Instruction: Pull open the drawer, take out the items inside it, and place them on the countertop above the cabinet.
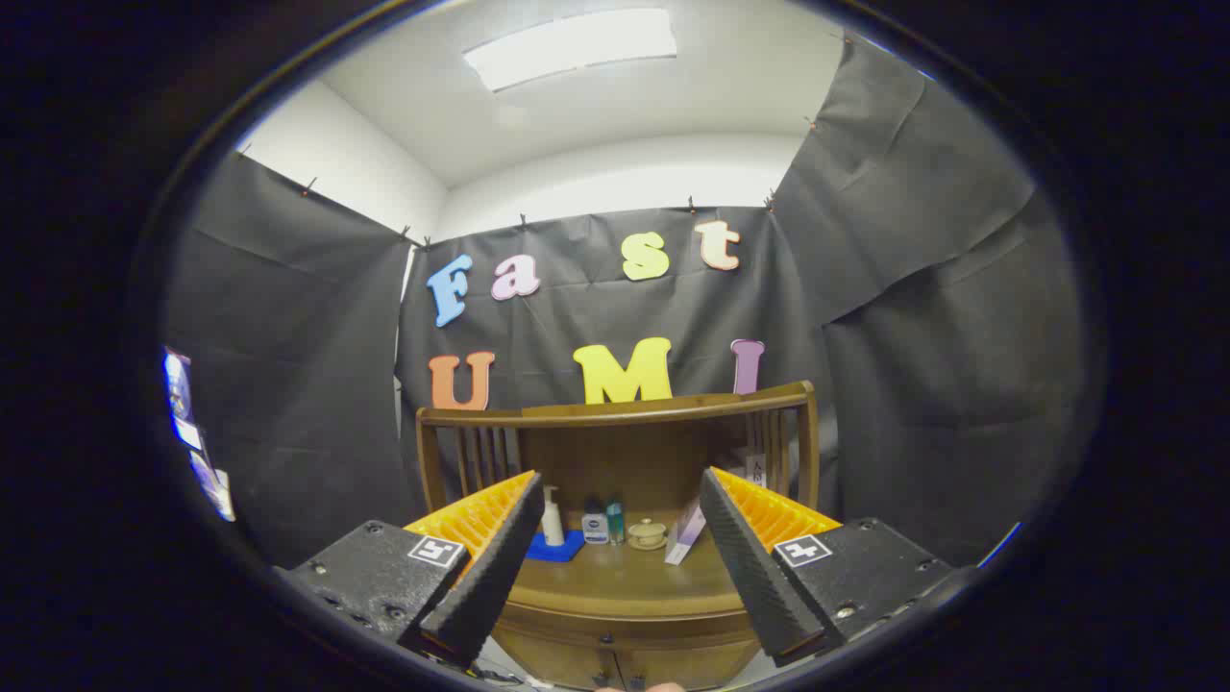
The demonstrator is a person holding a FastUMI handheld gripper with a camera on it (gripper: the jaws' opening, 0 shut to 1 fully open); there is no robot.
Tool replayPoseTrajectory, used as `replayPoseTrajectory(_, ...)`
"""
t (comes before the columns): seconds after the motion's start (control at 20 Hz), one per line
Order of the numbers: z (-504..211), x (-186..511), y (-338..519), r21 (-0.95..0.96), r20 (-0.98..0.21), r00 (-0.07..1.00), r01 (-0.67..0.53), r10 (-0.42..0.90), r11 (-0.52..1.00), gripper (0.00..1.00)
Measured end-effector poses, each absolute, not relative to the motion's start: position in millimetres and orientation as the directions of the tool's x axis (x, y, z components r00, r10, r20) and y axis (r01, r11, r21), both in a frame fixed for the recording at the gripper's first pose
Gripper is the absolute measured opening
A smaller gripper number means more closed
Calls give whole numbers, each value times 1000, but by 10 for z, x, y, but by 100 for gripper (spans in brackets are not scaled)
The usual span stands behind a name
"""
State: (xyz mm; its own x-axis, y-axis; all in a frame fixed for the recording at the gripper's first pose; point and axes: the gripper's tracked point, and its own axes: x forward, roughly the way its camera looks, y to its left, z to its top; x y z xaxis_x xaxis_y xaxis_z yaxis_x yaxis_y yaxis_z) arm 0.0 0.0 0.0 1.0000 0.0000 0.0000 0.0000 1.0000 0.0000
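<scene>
A: We see a brown wooden cabinet [625,615] standing against black cloth walls, under a white ceiling with one lit panel [572,46]. Its countertop [625,575] is smooth and rounded at the front, and a railing [615,411] of slats with a curved top bar rises behind it.

B: What do we find on the countertop?

A: A row of small things stands near the back: a white pump bottle [552,517] on a blue pad [555,548], two small bottles [603,522] just beside it, a low round lidded pot [648,533], and a pale box [686,534] leaning to the right of the pot.

B: And the gripper?

A: The gripper [623,500] hangs wide open before the cabinet with nothing between its fingers. The orange-backed fingers [495,557] frame the countertop, the left one partly covering the blue pad, the right one crossing the foot of the pale box.

B: Where is the drawer?

A: We take the cabinet front [625,658] below the countertop to hold it; two small dark knobs show there, but the panel is too cut off to tell its seams.
</scene>
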Motion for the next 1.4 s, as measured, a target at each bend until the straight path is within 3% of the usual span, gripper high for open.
replayPoseTrajectory(0.7, -82, 67, 209, -5, -8, 1000, -22, 22, 1000, 100)
replayPoseTrajectory(1.4, -1579, 506, 413, 19, -167, 984, -54, 56, 998, 100)
